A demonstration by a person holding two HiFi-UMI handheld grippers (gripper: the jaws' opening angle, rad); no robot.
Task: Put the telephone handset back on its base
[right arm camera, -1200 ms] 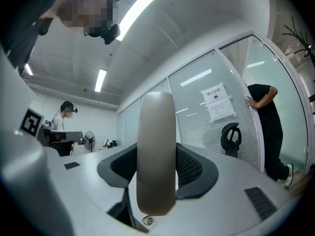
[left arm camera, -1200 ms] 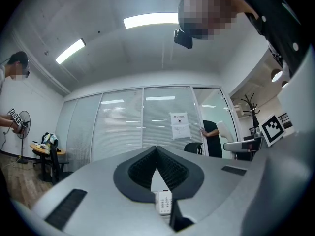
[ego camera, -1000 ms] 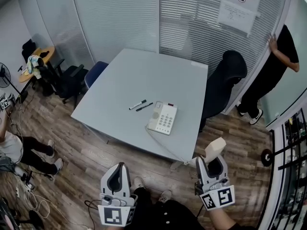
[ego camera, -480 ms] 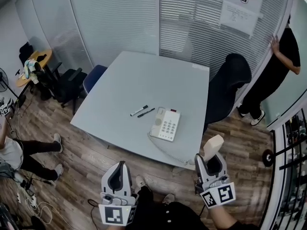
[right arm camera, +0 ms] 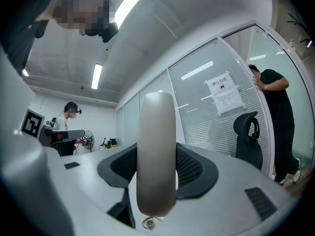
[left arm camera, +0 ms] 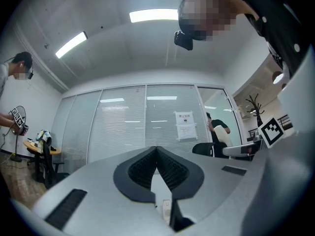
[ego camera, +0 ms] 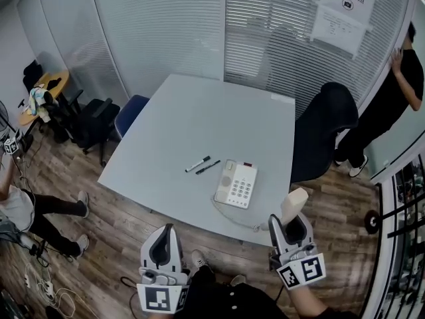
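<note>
From the head view: cream plastic telephone handset (ego camera: 294, 205) gripped upright in the right hand-held gripper (ego camera: 291, 219), out past the near edge of the pale grey square desk (ego camera: 192, 118) and over the wood floor, well apart from the white push-button telephone base (ego camera: 237, 183). Base lying flat close to that near edge, cradle side bare, joined to the handset by a thin coiled cord (ego camera: 240, 220) trailing off the desk. Just beyond the base, two marker pens (ego camera: 208, 167), clear of the likely path. Left hand-held gripper (ego camera: 164, 231) low and near the body, carrying nothing. From the left gripper view: jaws closed together tip to tip, nothing between them, aimed at the window blinds rather than at the telephone. From the right gripper view: jaws spread wide and pressing on both flanks of the rounded handset, standing up between them, with a loop of cord visible below its lower end. Judged on that: pick-up done, grip apparently firm, replacement not yet begun. Left to do: carrying the handset forward over the desk, turning it from upright to flat and in line with the cradle on the base's left side, lowering it into place, then letting go. Worth watching: cord slack catching on the desk edge or dragging the light base.
</note>
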